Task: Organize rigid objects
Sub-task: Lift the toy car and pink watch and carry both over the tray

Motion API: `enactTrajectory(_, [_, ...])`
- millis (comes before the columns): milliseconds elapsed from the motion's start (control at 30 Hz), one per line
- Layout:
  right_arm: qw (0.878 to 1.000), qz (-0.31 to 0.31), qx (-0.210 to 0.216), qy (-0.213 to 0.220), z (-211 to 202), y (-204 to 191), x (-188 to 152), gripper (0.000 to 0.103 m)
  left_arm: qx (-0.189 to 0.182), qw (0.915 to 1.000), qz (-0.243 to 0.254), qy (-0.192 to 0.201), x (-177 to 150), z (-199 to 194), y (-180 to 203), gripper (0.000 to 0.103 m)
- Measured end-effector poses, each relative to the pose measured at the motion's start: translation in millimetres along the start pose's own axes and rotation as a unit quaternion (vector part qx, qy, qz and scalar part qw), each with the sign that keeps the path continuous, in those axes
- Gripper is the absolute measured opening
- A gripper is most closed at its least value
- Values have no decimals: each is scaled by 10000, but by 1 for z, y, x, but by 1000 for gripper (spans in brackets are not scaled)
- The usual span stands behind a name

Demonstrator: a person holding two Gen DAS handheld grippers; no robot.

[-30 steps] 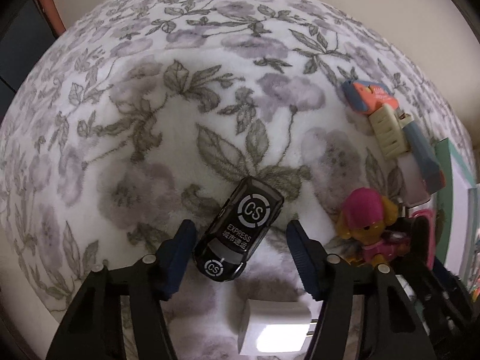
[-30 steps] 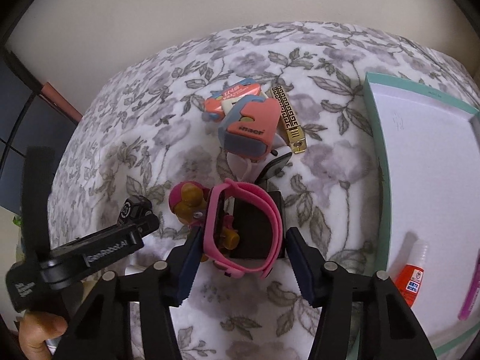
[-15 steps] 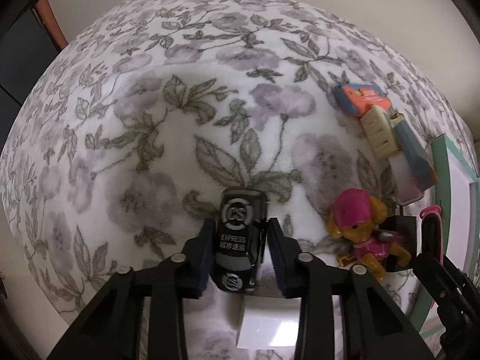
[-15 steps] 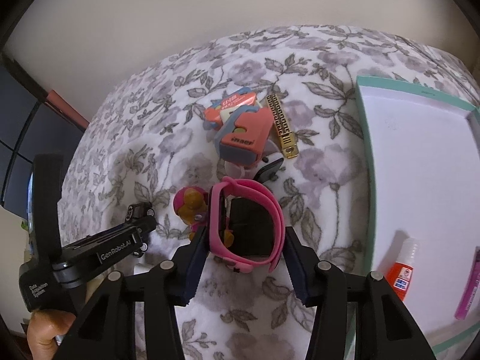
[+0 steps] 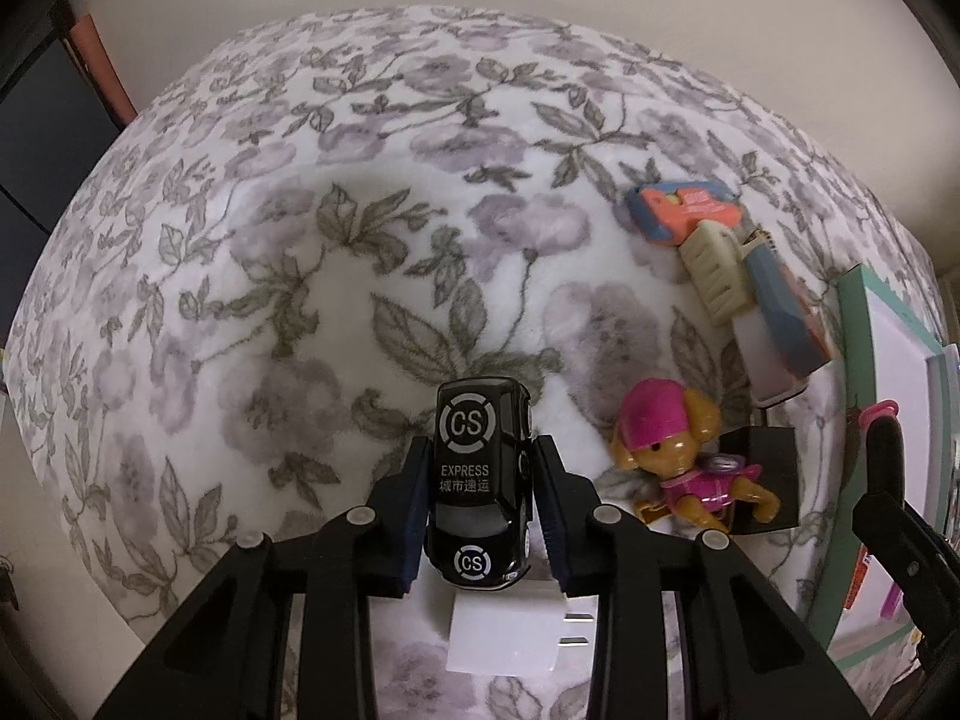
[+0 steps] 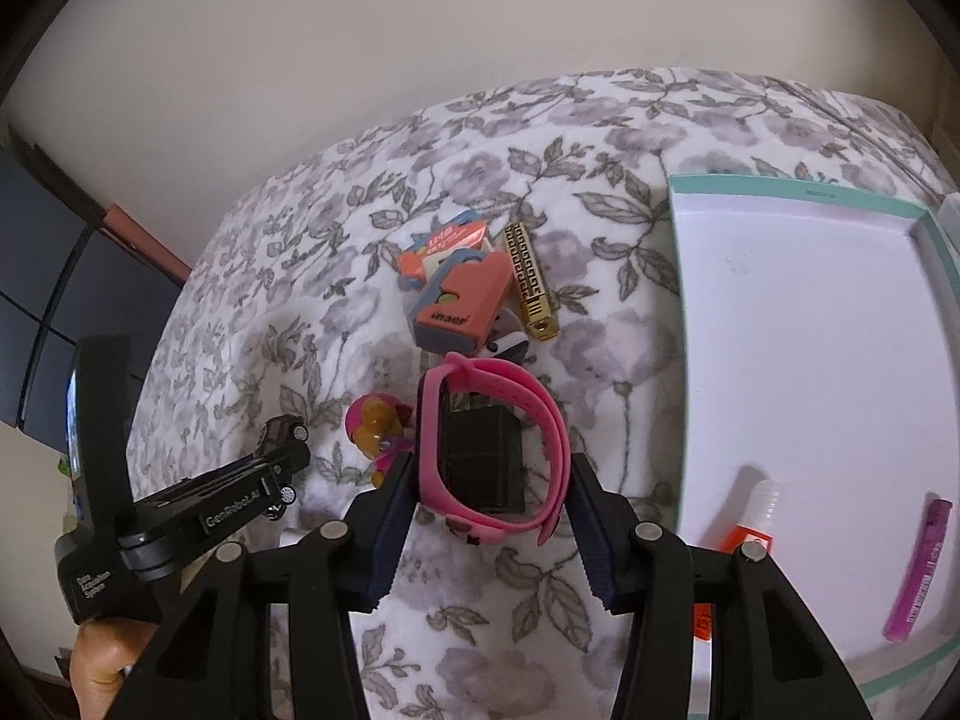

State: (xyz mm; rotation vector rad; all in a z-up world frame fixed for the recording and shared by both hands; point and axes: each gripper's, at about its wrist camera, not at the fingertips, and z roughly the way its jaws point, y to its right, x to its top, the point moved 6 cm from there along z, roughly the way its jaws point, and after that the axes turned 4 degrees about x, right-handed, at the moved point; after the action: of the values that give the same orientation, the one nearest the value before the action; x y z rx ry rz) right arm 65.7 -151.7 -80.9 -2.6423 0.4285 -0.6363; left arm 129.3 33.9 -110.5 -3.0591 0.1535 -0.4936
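My left gripper (image 5: 480, 504) is shut on a black toy car (image 5: 480, 480) marked "CS EXPRESS" and holds it above the floral blanket (image 5: 300, 240). It also shows in the right wrist view (image 6: 282, 468) with the car (image 6: 282, 429). My right gripper (image 6: 492, 516) is shut on a pink watch band (image 6: 498, 450), lifted over a black box (image 6: 483, 462). A white tray with a teal rim (image 6: 675, 300) lies to the right.
A pink-capped puppy toy (image 5: 678, 456), a white plug adapter (image 5: 504, 630), an orange-and-blue case (image 6: 459, 300), a gold bar (image 6: 531, 282) lie on the blanket. A glue bottle (image 6: 759, 516) and a pink pen (image 6: 918, 570) lie in the tray.
My left gripper closed on the toy car and lifted it. My right gripper rose with the pink watch band and pulled back a little.
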Motion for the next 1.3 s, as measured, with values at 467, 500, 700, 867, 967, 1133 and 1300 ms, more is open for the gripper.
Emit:
enactTrajectory(467, [9995, 161, -75, 278, -33, 29, 10, 52, -439, 9978, 147, 485, 9, -37, 23, 34])
enactTrajectory(500, [9994, 166, -87, 298, -35, 31, 11, 52, -489, 9974, 163, 511, 10, -40, 27, 34])
enactTrajectory(700, [9985, 244, -283, 391, -48, 51, 15, 52, -845, 9938, 357, 632, 10, -58, 59, 34])
enactTrajectory(867, [9970, 411, -469, 452, -60, 75, 16, 52, -1029, 9896, 732, 684, 4, -72, 97, 34])
enactTrajectory(967, [9951, 545, -654, 498, -67, 94, 16, 52, -1143, 9852, 1068, 697, -2, -79, 128, 34])
enactTrajectory(1133, [9915, 686, -958, 544, -77, 123, 15, 52, -1237, 9770, 1583, 718, -13, -85, 174, 35])
enactTrajectory(1300, [9876, 744, -1266, 551, -86, 146, 14, 52, -1225, 9704, 1955, 721, -20, -85, 210, 35])
